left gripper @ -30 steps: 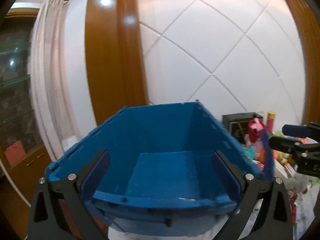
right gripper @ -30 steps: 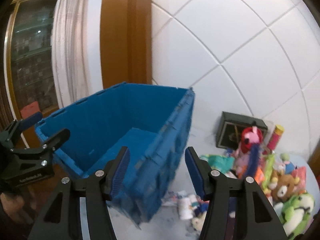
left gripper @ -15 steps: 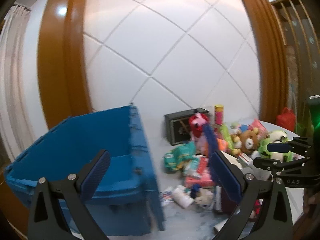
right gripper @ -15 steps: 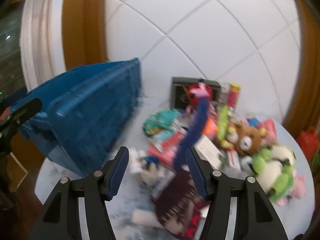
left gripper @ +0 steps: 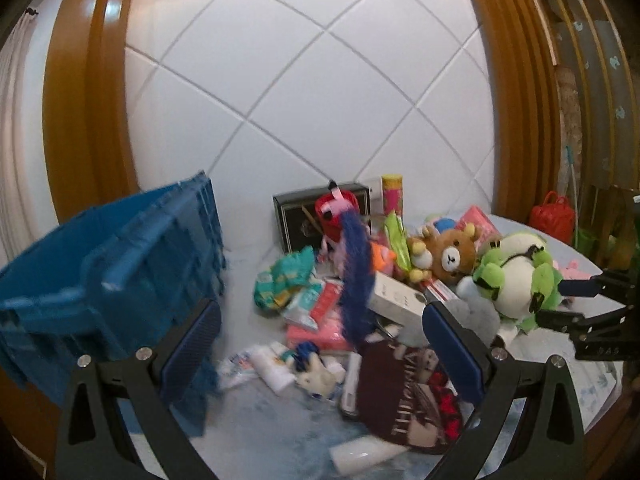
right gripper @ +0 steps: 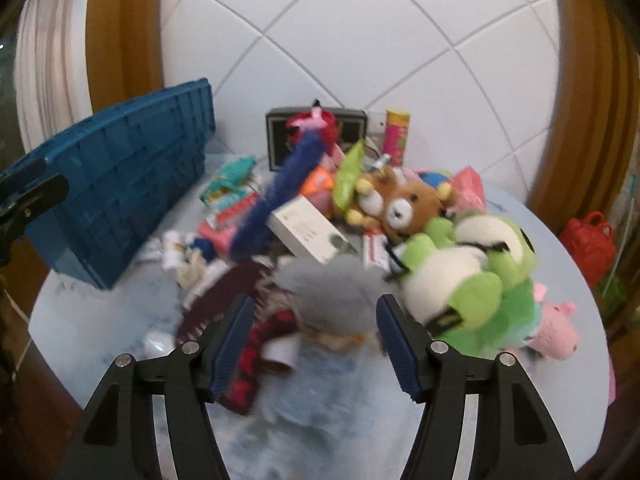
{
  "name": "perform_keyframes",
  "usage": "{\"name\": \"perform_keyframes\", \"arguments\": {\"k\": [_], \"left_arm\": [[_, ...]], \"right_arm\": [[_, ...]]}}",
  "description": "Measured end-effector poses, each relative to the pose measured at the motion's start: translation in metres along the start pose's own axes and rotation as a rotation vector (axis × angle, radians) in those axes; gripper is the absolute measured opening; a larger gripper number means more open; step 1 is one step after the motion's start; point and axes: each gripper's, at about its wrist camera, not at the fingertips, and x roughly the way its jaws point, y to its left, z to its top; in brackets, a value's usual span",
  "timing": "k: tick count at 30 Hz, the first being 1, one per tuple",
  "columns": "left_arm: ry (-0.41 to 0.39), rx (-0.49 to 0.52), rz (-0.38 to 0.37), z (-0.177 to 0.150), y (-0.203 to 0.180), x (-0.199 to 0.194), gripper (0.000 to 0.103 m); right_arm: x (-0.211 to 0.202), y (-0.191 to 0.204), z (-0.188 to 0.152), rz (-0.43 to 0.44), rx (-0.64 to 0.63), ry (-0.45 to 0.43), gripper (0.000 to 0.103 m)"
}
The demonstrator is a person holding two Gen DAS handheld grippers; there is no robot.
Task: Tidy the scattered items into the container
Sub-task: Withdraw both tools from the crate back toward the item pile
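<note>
A blue crate (left gripper: 112, 272) (right gripper: 120, 184) stands on the left of the round pale table (left gripper: 260, 440) (right gripper: 320, 420). To its right lies a heap of items: a brown bear plush (left gripper: 448, 252) (right gripper: 404, 204), a green frog plush (left gripper: 516, 272) (right gripper: 460, 268), a long blue fuzzy thing (left gripper: 356, 280) (right gripper: 276, 192), a white box (left gripper: 396, 296) (right gripper: 308, 228) and a maroon cloth (left gripper: 404, 392) (right gripper: 232, 292). My left gripper (left gripper: 320, 348) (right gripper: 28, 196) is open and holds nothing. My right gripper (right gripper: 314, 320) (left gripper: 580, 300) hovers over a grey fuzzy item (right gripper: 332, 296); its jaws are opening and the pads are not pressing on it.
A black box (left gripper: 304, 216) (right gripper: 280, 136) and a pink-and-yellow tube (left gripper: 392, 192) (right gripper: 396, 132) stand by the white padded wall. A pink pig plush (right gripper: 556, 324) lies at the table's right edge. A red bag (left gripper: 552, 216) (right gripper: 588, 240) sits beyond it.
Both views have swung right and downward from the crate to the heap of items. The right gripper's jaws stand wider than before. The left jaws look unchanged.
</note>
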Motion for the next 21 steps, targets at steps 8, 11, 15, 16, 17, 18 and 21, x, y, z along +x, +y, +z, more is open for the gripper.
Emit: {"name": "perform_keyframes", "arguments": {"k": [8,11,15,16,17,18,21], "left_arm": [[0.124,-0.023,0.032,-0.048,-0.040,0.036,0.103],[0.164,-0.017,0.041,-0.062,-0.044,0.046,0.103],[0.199,-0.020,0.047,-0.073,-0.042,0.061,0.103],[0.205,-0.024,0.048,-0.076,-0.041,0.065,0.103],[0.213,-0.027,0.048,-0.078,-0.039,0.068,0.103],[0.224,-0.029,0.046,-0.080,-0.038,0.072,0.103],[0.237,-0.016,0.042,-0.086,-0.038,0.080,0.103]], "right_arm": [[0.021,-0.048,-0.015,0.051,-0.022,0.026,0.065],[0.037,-0.051,-0.019,0.074,-0.021,0.055,0.065],[0.057,-0.044,-0.021,0.087,-0.036,0.087,0.065],[0.061,-0.042,-0.021,0.090,-0.034,0.090,0.065],[0.065,-0.040,-0.021,0.092,-0.032,0.092,0.065],[0.069,-0.039,-0.021,0.093,-0.028,0.095,0.065],[0.081,-0.035,-0.017,0.091,-0.010,0.101,0.065]]}}
